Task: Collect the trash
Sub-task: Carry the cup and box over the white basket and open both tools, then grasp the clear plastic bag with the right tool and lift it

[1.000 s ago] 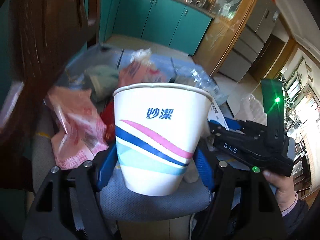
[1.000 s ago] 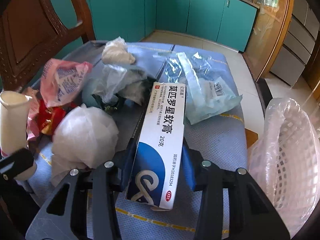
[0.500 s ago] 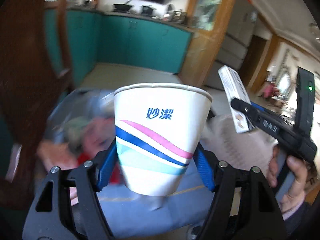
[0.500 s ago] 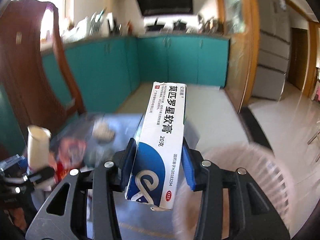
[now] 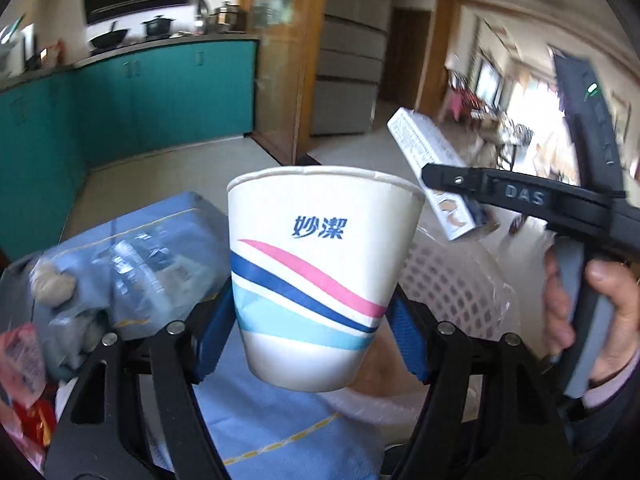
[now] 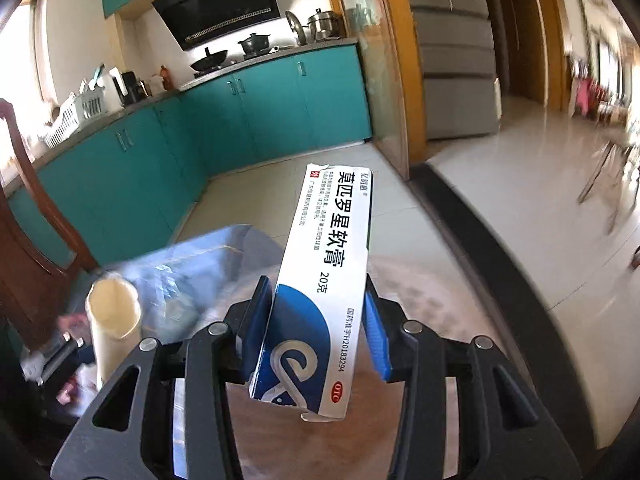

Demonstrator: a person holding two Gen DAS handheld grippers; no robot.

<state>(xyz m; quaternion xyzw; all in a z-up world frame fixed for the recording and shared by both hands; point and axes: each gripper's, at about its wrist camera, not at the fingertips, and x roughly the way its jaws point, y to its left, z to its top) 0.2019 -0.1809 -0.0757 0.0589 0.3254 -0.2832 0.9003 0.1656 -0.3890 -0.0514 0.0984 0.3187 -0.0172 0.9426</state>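
Note:
My left gripper (image 5: pixel 310 338) is shut on a white paper cup (image 5: pixel 320 272) with pink and blue stripes, held upright above the blue table cloth (image 5: pixel 280 420). My right gripper (image 6: pixel 316 332) is shut on a white and blue ointment box (image 6: pixel 324 288). In the left wrist view that box (image 5: pixel 436 178) and the right gripper sit at the upper right, over a white lattice basket (image 5: pixel 448 284) lined with clear plastic. In the right wrist view the cup (image 6: pixel 114 320) shows at the lower left. Loose wrappers (image 5: pixel 132 264) lie on the cloth at the left.
A person's hand (image 5: pixel 600 308) holds the right gripper's handle. A dark wooden chair (image 6: pixel 24 240) stands at the left. Teal kitchen cabinets (image 6: pixel 248 116) and a tiled floor (image 6: pixel 520 184) lie beyond the table. Red and pink packets (image 5: pixel 24 364) lie at the table's left edge.
Both grippers have risen and swung right, away from the trash pile toward the basket, each keeping its load. The pile has slid to the left of both views.

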